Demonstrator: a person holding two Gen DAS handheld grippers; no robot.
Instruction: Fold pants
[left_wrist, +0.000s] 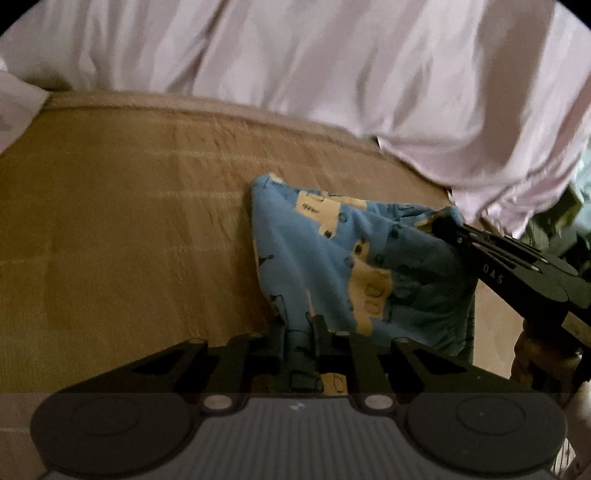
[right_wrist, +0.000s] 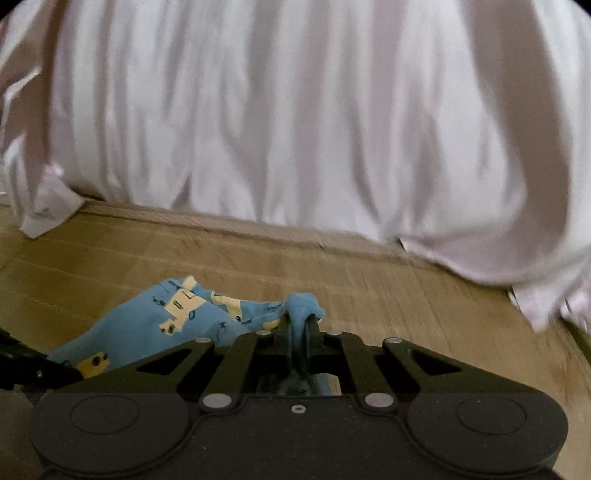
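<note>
left wrist: left gripper (left_wrist: 301, 332) is pinching soft blue patterned pants (left_wrist: 332, 258) over the woven mat (left_wrist: 129, 221); right gripper (left_wrist: 443, 221) is angling in, gripping the far corner | right wrist: right gripper (right_wrist: 303, 328) is clamping a bunched pants (right_wrist: 184, 314) edge, pale draped sheet (right_wrist: 295, 110) behind

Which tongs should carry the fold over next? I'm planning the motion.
Probably the right tongs: they pinch a free far corner of the blue pants. The left tongs clamp the near edge, better as anchor.
</note>
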